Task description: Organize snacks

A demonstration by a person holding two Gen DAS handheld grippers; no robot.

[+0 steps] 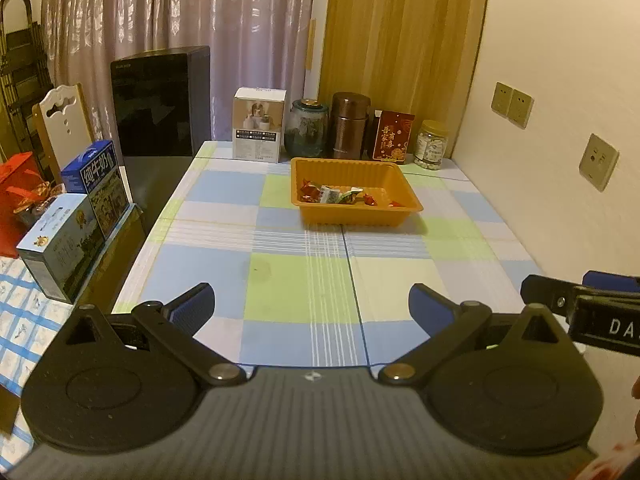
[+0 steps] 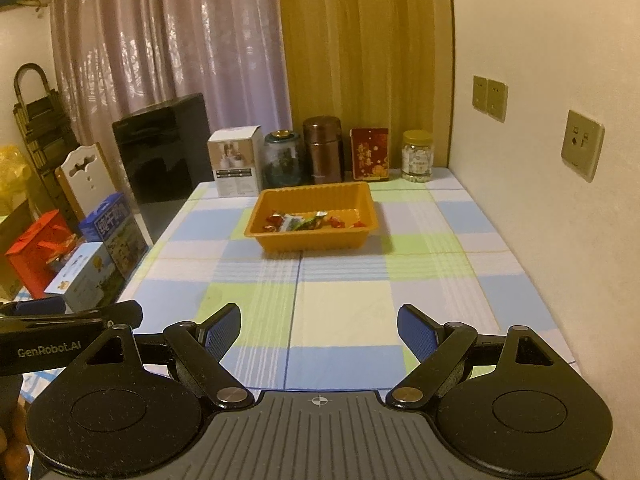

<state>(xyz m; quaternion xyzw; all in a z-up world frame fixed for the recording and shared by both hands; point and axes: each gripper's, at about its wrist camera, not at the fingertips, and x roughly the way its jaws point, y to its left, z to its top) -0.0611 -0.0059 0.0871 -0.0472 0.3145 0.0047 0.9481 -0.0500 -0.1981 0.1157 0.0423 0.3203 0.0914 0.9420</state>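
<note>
1. Nearest the left wrist camera, the left gripper (image 1: 311, 306) hangs over the near part of the worktop (image 1: 280, 280) with its jaws spread wide and nothing between its blue pads (image 1: 192, 308).
2. Just to its right, the right gripper (image 2: 319, 330) sits side by side with it; its jaws are also released, well apart, and empty. Each gripper shows at the edge of the other's view.
3. Under both grippers lies only the checked cloth of blue, green and white squares that covers the worktop.
4. Straight ahead of both grippers, well apart from them, an orange tray (image 1: 394, 184) rests on the cloth.
5. Inside the tray lie the snacks (image 1: 334, 194), a small heap of wrapped sweets in red, white and green, mostly toward its left half as seen from the grippers.
6. Beyond the tray, along the far edge, a row stands upright: a white box (image 1: 259, 124), a glass jar (image 1: 308, 128), a brown flask (image 1: 349, 126), a red packet (image 1: 393, 136) and a small jar with a yellow lid (image 1: 431, 144).
7. Off to the left of the left gripper, beside the worktop, are two blue cartons (image 1: 100, 184) and a red bag (image 1: 16, 184).
8. To the right of the right gripper a pale wall (image 2: 540, 200) carries sockets (image 2: 582, 145).
</note>
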